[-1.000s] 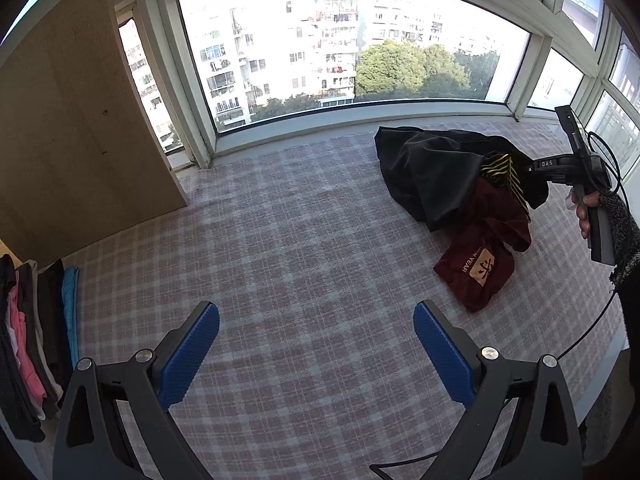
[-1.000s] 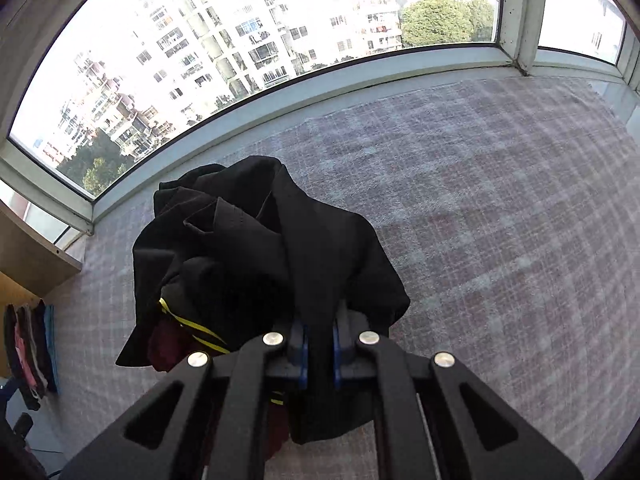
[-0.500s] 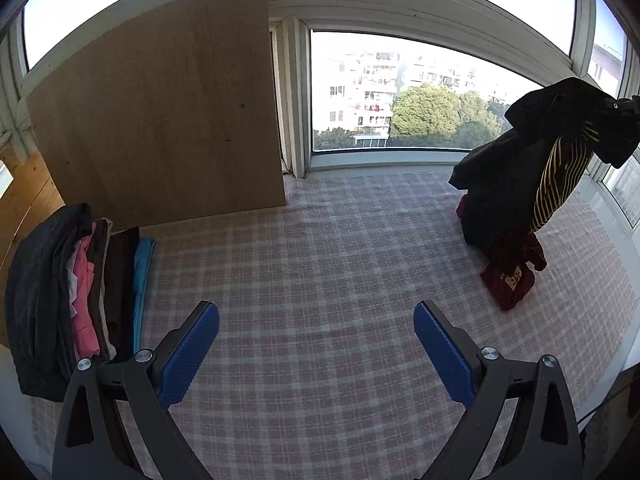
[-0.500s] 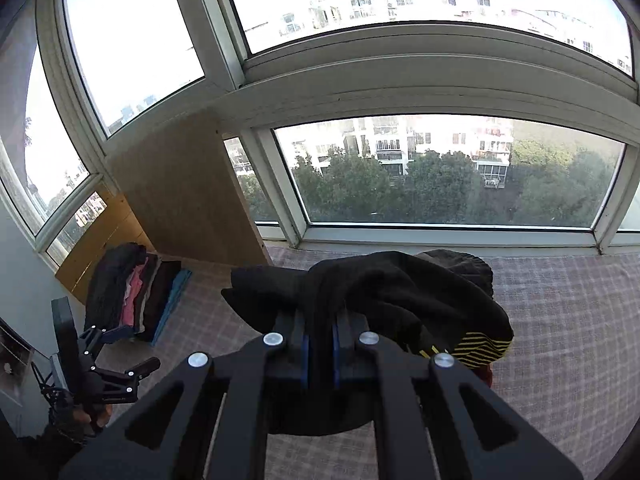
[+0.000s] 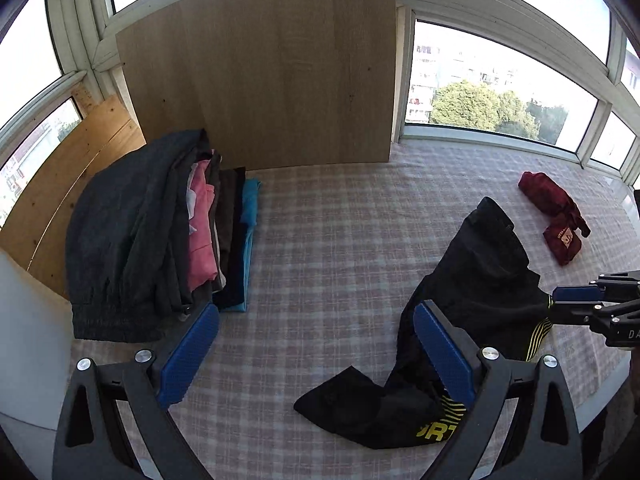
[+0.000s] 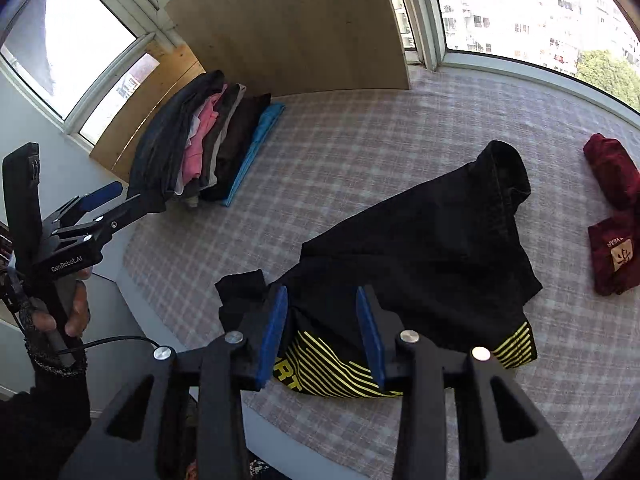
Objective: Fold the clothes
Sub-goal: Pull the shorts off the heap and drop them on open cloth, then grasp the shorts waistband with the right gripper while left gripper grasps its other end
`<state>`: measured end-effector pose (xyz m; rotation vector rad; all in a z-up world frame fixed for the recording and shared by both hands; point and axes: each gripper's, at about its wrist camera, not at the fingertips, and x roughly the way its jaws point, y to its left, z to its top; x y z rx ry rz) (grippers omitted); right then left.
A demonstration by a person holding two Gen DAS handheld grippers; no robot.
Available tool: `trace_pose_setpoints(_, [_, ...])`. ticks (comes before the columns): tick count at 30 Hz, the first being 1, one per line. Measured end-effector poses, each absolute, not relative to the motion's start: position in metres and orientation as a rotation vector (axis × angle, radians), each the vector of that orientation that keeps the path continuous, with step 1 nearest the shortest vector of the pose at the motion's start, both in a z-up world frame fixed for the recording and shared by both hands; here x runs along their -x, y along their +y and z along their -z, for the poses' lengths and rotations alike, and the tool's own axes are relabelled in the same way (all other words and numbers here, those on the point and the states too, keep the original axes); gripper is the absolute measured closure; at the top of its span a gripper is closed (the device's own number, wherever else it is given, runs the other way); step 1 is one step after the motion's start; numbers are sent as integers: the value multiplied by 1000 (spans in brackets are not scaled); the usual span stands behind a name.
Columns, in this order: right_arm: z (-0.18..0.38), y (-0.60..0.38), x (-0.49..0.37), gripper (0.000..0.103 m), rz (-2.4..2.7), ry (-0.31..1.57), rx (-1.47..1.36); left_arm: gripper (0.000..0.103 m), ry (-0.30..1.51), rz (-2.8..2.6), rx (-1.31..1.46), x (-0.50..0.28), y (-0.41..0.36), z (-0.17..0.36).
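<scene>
A black garment with yellow stripes [image 6: 420,248] lies crumpled on the checked bed cover; it also shows in the left wrist view [image 5: 472,292]. My right gripper [image 6: 322,332] is open just above its near striped edge, holding nothing. My left gripper [image 5: 316,356] is open and empty above the cover, to the left of the garment. A dark red garment [image 6: 612,216] lies bunched at the far right, also in the left wrist view [image 5: 556,212].
A stack of folded clothes [image 5: 160,232] in grey, pink, black and blue lies at the left, against a wooden board [image 5: 272,68]. Windows run along the back. The checked bed cover [image 5: 340,220] lies bare between stack and garment. The bed's near edge [image 6: 280,440] is close below my right gripper.
The right gripper carried the black garment from the far right pile to the middle, laid it down and opened. The left gripper's view swung left toward the folded stack.
</scene>
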<state>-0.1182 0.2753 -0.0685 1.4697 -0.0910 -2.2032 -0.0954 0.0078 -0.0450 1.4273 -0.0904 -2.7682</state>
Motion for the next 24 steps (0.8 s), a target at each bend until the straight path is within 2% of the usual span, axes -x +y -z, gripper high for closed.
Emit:
trace_pose_setpoints(4, [99,356,130,50,2509,-94,-1643,4,-187,2807,-1552,108,32,72])
trace_pose_setpoints(8, [134,408,140,50,2529,-249,-1759,4,-265,2836,-1716,139,80,106])
trace_pose_setpoints(14, [185,414,161,50,2404,-390,-1870,4,-450,2891,-1782,191,158,127])
trace_pose_setpoints(20, [204,402,163,50,2387,-335,-1866,4,-561,2909,-1815,236,194,133])
trace_pose_setpoints(21, [202,401,160,46,2385,-338,-1851,4,-582,2905,-1823,243,197,135])
trace_pose_setpoints(23, [197,399,154,46,2379,-344,-1823,4,-631,2889,-1833,257,202,142])
trace_pose_setpoints(24, [194,398,151,50,2376,-346,-1808,4,-641,2882,-1838,264,204,145])
